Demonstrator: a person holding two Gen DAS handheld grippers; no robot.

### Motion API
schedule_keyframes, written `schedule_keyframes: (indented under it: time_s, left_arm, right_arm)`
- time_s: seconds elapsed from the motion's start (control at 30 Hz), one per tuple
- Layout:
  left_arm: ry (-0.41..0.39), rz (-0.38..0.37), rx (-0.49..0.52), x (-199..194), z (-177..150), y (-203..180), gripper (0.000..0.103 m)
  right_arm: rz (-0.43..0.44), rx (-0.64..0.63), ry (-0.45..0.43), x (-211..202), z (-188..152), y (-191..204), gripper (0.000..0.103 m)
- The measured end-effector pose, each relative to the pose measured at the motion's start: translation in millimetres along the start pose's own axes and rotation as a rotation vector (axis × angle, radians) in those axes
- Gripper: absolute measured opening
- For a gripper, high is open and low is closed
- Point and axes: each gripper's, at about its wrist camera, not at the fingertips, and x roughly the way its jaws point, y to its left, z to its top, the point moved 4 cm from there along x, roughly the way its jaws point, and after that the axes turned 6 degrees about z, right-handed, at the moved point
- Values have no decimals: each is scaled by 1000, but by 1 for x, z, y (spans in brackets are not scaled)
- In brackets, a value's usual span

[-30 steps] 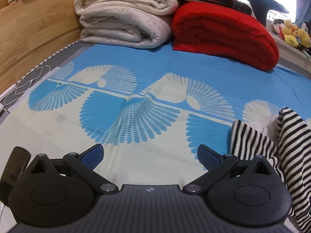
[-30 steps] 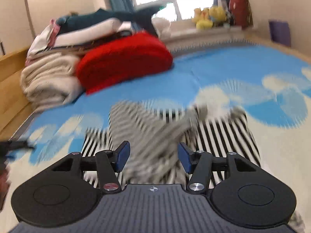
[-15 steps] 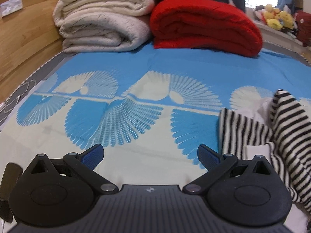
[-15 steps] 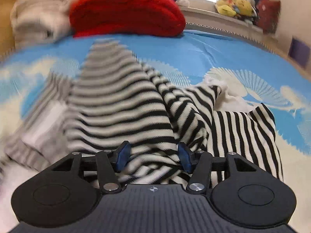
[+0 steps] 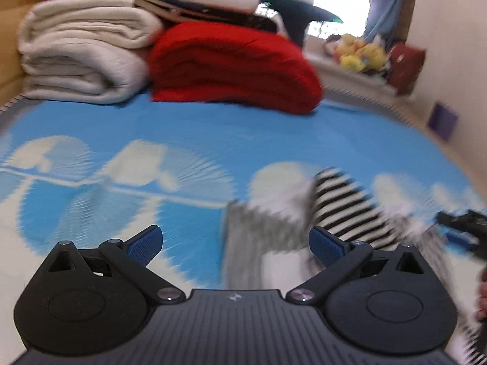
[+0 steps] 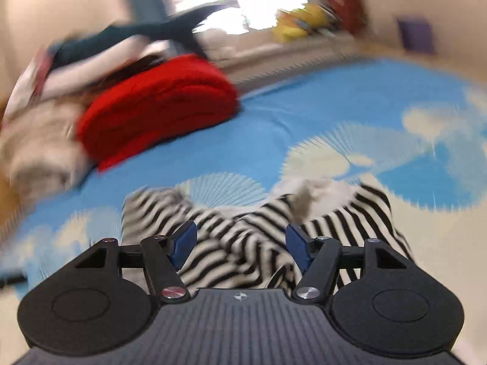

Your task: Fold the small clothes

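The striped garment (image 6: 261, 228) lies crumpled on the bed (image 6: 319, 121), directly ahead of and partly between the spread fingers of the right tool (image 6: 240, 243), which grips nothing. From the left tool (image 5: 234, 243), also spread and empty, it lies ahead to the right. It is black-and-white striped, bunched, with a pale lining showing.

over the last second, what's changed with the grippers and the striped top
The left hand-held gripper has swung right, toward the striped top, which now lies just ahead of it. The right hand-held gripper has pulled back, still over the crumpled top. Both stay open, holding nothing. The red blanket hasn't moved.
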Motion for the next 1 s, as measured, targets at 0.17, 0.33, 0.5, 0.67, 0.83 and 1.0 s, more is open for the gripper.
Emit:
schedule_keyframes:
  time_s: [0.17,0.33,0.5,0.67,0.83,1.0]
  left_arm:
    - [62,-87,9,62,45,-68,103]
    - [194,-164,-36,142,56,-117,102]
    - [268,-139,-108,189,26,-103,7]
    - [253,-43,-115,201,-15,-65,38]
    - [149,-79,-131,158,0,-56,88]
    - [82,-105,52,113,-7,-80,103]
  right_arm:
    - [16,188,19,40,36,-51,68]
    - [59,248,94,94,22,-65,68]
    - [50,141,99,122,11,-62,2]
    - [22,176,62,129,17,-86,2]
    - [-82,93,149,123,13,-72,29]
    - [0,-174,38,51,34,-22,54]
